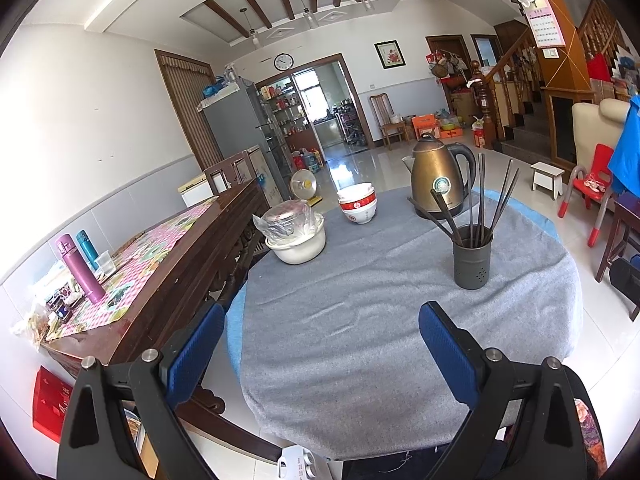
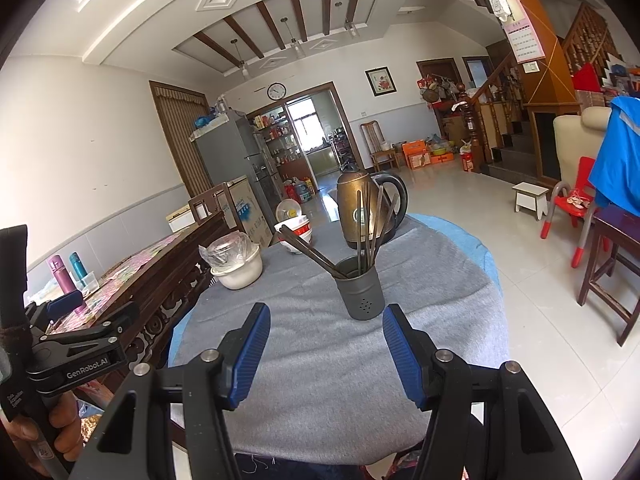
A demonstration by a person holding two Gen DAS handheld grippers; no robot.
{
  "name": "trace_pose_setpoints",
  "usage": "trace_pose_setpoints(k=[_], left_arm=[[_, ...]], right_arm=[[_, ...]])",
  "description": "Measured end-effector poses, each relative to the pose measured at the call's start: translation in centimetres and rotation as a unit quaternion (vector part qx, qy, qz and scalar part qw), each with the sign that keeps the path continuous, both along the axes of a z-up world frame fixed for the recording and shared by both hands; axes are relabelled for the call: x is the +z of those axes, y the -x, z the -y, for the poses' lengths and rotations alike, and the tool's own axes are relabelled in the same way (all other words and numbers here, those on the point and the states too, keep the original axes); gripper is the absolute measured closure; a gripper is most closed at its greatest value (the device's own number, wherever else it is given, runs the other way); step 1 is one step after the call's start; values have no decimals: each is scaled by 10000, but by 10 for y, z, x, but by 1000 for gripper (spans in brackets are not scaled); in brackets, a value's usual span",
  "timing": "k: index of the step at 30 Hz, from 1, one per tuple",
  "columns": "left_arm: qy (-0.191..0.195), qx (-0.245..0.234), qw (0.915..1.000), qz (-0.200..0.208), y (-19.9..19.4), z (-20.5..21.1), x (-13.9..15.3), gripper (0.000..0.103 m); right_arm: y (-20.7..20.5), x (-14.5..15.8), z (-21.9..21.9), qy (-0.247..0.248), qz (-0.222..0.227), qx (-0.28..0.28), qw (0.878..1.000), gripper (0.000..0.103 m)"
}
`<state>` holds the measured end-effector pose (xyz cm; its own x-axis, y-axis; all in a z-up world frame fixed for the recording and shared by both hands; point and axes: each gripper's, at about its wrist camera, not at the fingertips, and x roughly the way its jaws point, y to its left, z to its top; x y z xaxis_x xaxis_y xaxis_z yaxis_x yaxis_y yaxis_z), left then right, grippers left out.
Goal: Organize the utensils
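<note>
Both of my claws are spread wide and hold nothing: my left gripper (image 1: pixel 320 332) hangs over the near part of the grey cloth-covered round table (image 1: pixel 360 360), and my right gripper (image 2: pixel 326 344) sits low, with the dark grey perforated metal utensil holder (image 2: pixel 362 294) just ahead of its fingers.

All the long dark chopsticks (image 2: pixel 370 232) I can see stand in that holder, tips down. Their long axes run mostly upright, but they fan out: a few lean hard toward the stacked red-and-white bowls (image 2: pixel 296 232), the rest tilt toward the bronze electric kettle (image 2: pixel 360 208) behind. No loose utensil shows on the cloth, so I judge the job nearly done or not yet begun; I cannot tell which.

If I take a stick, I should come from above, pinch it high on the shaft across its width, and lift along its own lean so the holder does not tip. The white lidded pot wrapped in plastic (image 1: pixel 298 232) stands well apart to the left.
</note>
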<state>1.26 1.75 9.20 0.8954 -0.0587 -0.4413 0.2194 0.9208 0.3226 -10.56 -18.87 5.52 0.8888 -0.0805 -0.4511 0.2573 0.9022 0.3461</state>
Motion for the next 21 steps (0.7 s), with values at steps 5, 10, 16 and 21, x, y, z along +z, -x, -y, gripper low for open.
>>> trace_pose_setpoints(k=[5, 10, 16, 21], left_arm=[[-8, 14, 10000, 19, 0, -3, 0, 5], [-15, 7, 10000, 24, 1, -4, -1, 5], [-17, 22, 10000, 28, 0, -4, -1, 5], [-25, 36, 10000, 9, -1, -8, -1, 5]], right_arm=[[1, 0, 0, 14, 9, -6, 10000, 40], [1, 0, -1, 21, 15, -7, 10000, 40], [1, 0, -1, 19, 14, -11, 10000, 40], [2, 1, -3, 14, 7, -1, 10000, 40]])
